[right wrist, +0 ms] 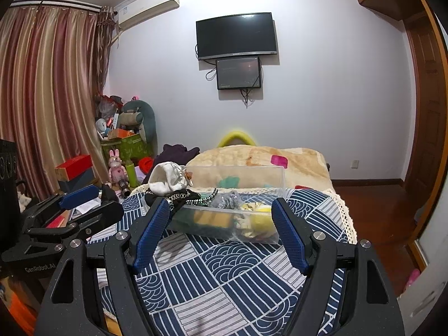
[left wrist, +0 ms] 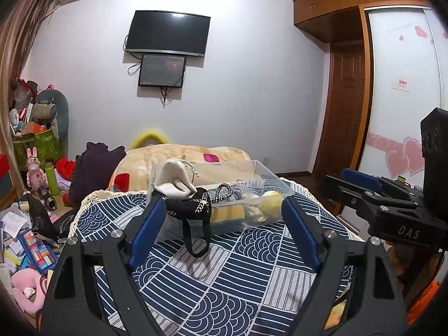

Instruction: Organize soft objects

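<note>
A clear plastic box [left wrist: 268, 179] stands on a table with a blue-and-white patterned cloth [left wrist: 224, 274]. It holds several soft things: a yellow ball [left wrist: 270, 200], a yellow sponge, a black-and-white cord [left wrist: 224, 191]. A black pouch [left wrist: 193, 205] with a white cloth bag [left wrist: 175, 179] on top hangs over its left end. My left gripper [left wrist: 221, 218] is open and empty, short of the box. My right gripper [right wrist: 219, 224] is open and empty, also in front of the box [right wrist: 238, 196]. The ball [right wrist: 263, 218] and white bag [right wrist: 168, 180] show there too.
A bed with a beige blanket [left wrist: 184, 156] lies behind the table. Clutter of toys, boxes and a pink plush [left wrist: 26, 288] fills the floor on the left. A wardrobe and door [left wrist: 347, 106] stand on the right. The right gripper's body [left wrist: 392, 204] shows at the right edge.
</note>
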`<state>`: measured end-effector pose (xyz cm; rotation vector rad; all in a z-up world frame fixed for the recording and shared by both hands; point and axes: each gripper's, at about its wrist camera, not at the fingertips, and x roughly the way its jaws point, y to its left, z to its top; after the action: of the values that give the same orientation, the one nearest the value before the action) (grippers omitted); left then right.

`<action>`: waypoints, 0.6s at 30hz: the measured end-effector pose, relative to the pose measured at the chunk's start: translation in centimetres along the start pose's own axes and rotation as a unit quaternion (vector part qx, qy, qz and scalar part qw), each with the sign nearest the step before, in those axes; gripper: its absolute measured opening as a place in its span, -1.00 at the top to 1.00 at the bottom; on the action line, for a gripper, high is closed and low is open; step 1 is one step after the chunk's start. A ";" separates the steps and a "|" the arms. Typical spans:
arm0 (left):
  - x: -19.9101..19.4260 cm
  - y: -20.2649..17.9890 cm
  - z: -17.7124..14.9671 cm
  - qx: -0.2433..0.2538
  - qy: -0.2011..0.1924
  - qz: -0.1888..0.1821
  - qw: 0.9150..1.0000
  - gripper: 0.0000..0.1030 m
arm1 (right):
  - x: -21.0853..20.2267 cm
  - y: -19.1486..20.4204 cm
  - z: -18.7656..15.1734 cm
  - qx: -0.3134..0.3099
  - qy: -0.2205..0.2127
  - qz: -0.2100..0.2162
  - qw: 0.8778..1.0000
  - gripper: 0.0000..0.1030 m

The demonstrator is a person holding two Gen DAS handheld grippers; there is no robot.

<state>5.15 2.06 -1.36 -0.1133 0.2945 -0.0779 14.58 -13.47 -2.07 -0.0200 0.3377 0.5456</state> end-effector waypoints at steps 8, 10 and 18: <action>-0.1 -0.1 0.1 -0.001 -0.003 -0.001 1.000 -0.70 | -0.3 0.1 -0.1 0.004 -0.005 -0.001 1.000 -0.42; -0.2 -0.2 0.1 -0.002 -0.003 -0.002 1.000 -0.70 | -0.3 0.1 -0.1 0.004 -0.006 0.000 1.000 -0.42; -0.3 -0.2 0.2 -0.002 -0.004 -0.003 1.000 -0.76 | -0.7 0.2 -0.1 0.005 -0.010 0.001 1.000 -0.42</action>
<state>4.88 1.87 -1.08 -0.1176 0.2864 -0.0821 13.90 -13.70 -1.89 -0.0038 0.3207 0.5451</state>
